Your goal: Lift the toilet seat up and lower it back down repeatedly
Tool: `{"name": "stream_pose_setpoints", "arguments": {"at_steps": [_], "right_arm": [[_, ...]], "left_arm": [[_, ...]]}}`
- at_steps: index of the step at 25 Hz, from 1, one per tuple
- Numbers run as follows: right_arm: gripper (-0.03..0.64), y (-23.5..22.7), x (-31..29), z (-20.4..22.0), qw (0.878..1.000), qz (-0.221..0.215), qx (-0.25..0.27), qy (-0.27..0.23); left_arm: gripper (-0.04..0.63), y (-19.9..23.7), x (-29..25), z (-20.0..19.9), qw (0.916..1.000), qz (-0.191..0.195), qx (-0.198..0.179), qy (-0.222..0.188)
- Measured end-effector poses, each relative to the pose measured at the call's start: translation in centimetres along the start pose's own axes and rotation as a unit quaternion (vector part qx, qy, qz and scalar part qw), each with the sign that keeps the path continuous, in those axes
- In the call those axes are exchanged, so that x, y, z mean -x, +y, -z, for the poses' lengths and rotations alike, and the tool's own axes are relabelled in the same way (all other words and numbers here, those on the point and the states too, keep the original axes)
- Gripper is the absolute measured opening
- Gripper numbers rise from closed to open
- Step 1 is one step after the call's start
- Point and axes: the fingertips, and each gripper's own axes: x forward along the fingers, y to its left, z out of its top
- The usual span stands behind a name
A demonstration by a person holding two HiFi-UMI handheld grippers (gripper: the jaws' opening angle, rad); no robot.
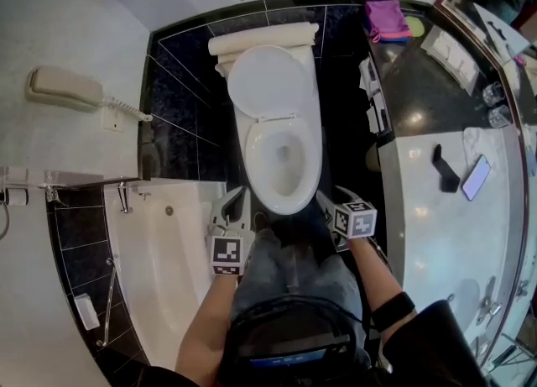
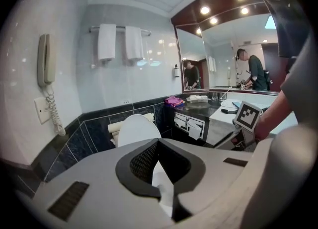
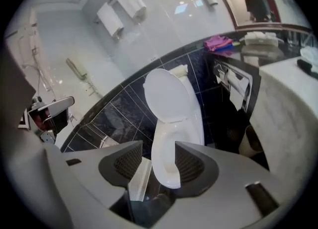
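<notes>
The white toilet [image 1: 281, 150] stands against the dark tiled wall. Its lid [image 1: 264, 83] is raised against the tank and, as far as I can tell, the seat [image 1: 312, 154] lies flat on the bowl. My right gripper [image 1: 324, 201] hangs by the bowl's front right, jaws wide open; in the right gripper view only the bowl's front [image 3: 166, 166] shows in the gap of the right gripper [image 3: 159, 146], untouched. My left gripper [image 1: 232, 202] is at the bowl's front left. In the left gripper view the tips of the left gripper [image 2: 158, 143] meet with nothing held, and the lid [image 2: 138, 128] rises beyond.
A bathtub [image 1: 159, 276] lies left of the toilet and a wall phone [image 1: 63, 87] hangs above it. A marble counter [image 1: 428, 209] with a smartphone [image 1: 476, 177] runs along the right. Rolled towels [image 1: 264, 39] rest on the tank. The person's knees [image 1: 289, 268] fill the floor in front.
</notes>
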Motion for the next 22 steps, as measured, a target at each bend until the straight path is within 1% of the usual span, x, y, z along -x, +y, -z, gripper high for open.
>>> {"name": "stream_pose_setpoints", "arguments": {"at_steps": [2,4,8,11,15,16,19,22], "right_arm": [[0.238,-1.9,-2.6,1.5,0.999,0.004,-0.034,0.011],[0.238,-3.5,-5.1,3.0,0.998,0.004,-0.055,0.02],[0.238,-7.1,-8.8,8.6,0.994,0.014,-0.093,0.054],[0.238,-9.8,-12.7,11.6,0.992,0.015,-0.113,0.061],[0.236,-12.7,-16.7,15.5,0.987,0.006,-0.145,0.071],[0.236,-13.2,-17.7,16.4,0.985,0.001,-0.155,0.073],[0.236,-14.2,-20.2,18.6,0.981,-0.02,-0.177,0.074],[0.229,-14.8,-22.2,20.3,0.98,-0.031,-0.182,0.079]], "left_arm": [[-0.005,0.2,-2.0,1.9,1.0,0.002,0.006,0.004],[-0.005,0.1,-3.9,3.8,0.9999,0.004,0.012,0.007],[-0.005,-1.6,-6.3,8.4,0.9993,0.016,0.027,0.021],[-0.005,-1.9,-8.0,11.9,0.999,0.013,0.038,0.022],[-0.005,-2.6,-9.7,15.8,0.9961,-0.007,0.083,0.029],[-0.005,-2.8,-10.0,17.0,0.9962,-0.008,0.08,0.034],[-0.005,-2.8,-10.5,21.3,0.998,-0.007,0.046,0.044],[-0.005,-3.4,-11.3,23.0,0.9973,-0.005,0.052,0.052]]}}
